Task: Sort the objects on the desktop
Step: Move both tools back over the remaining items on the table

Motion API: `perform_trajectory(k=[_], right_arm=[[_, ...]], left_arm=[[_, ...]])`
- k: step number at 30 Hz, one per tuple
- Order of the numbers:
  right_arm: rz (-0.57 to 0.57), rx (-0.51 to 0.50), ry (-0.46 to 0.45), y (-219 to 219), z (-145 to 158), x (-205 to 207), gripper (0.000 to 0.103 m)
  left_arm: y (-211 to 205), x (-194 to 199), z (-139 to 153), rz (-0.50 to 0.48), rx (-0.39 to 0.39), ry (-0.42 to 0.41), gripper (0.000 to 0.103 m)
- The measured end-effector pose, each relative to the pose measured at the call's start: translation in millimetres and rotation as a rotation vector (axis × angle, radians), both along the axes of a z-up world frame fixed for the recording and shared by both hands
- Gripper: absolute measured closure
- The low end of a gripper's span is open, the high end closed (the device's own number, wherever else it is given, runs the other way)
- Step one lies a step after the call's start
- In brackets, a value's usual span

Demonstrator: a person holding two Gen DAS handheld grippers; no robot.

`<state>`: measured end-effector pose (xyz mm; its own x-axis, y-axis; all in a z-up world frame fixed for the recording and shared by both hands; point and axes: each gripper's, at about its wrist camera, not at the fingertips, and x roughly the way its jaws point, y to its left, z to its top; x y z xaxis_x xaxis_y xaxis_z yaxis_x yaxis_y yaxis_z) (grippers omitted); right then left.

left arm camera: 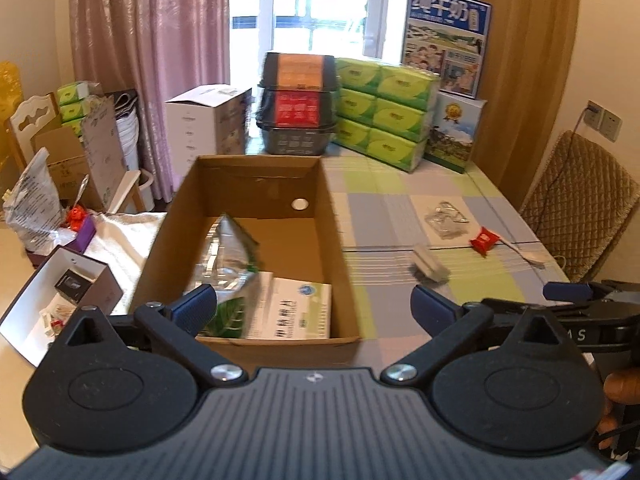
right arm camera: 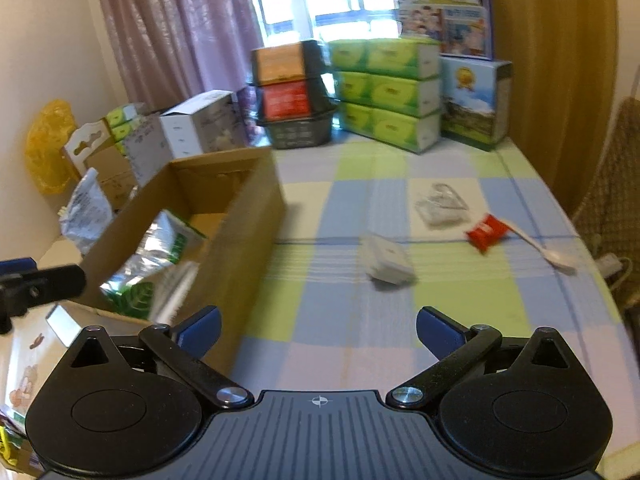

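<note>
Beside the cardboard box (left arm camera: 256,248), both the left gripper (left arm camera: 314,308) and right gripper (right arm camera: 318,328) gape wide, empty.

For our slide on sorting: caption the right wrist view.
Open right gripper faces a white box, red packet and spoon beside a cardboard box.

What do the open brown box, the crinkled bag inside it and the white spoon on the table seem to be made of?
Box: matte brown cardboard, with a creased rim.
Bag: probably metallised plastic foil; silvery, shiny, crumpled.
Spoon: likely plastic; thin, uniformly white, though blurred.
</note>
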<state>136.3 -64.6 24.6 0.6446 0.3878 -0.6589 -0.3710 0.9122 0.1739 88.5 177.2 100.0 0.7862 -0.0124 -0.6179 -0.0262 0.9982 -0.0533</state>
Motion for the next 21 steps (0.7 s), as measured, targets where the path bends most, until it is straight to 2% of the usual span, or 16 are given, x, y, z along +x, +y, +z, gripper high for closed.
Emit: perform_trajectory(k=[10, 21], right_arm=[[-0.149, 0.005, 0.037, -92.2, -11.8, -6.2, 0.002], [-0.236, 0.024, 0.046, -148.5, -11.6, -9.8, 0.002]], left_arm=[[-69.4, 5.9, -7.7, -0.103, 0.015, 0.006, 0.002], [-122.5, 16.3, -23.6, -0.183, 0.046, 0.030, 0.002]])
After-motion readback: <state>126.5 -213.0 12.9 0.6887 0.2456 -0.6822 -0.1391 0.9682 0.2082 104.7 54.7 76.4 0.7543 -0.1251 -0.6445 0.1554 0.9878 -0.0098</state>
